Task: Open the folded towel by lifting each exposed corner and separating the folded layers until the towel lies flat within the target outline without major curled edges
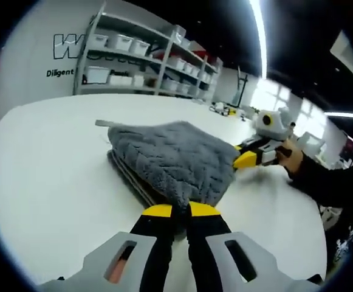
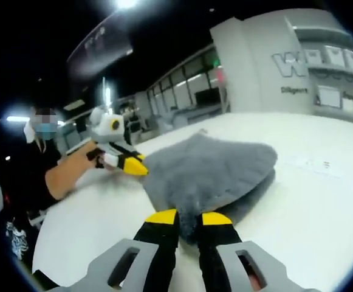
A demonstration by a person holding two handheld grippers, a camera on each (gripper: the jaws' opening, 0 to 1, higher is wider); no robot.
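A thick grey towel [image 1: 176, 155] lies folded on the white table [image 1: 48, 164], its top layer arched up above the stacked layers under it [image 1: 130, 176]. My left gripper [image 1: 181, 212] is shut on the towel's near corner, with the fabric pinched between its yellow tips. My right gripper [image 1: 244, 159], held by a hand, comes in from the right and grips the towel's right corner. In the right gripper view the towel [image 2: 212, 167] spreads ahead, my right gripper [image 2: 189, 220] is shut on its near edge, and the left gripper [image 2: 135, 165] holds the far-left corner.
Grey shelves with white bins [image 1: 133, 55] stand behind the table against a lettered wall. A short strip [image 1: 103, 123] lies at the towel's far-left corner, and small printed marks [image 2: 315, 163] sit on the table to the right. A person in dark sleeves [image 2: 54, 173] stands at the table edge.
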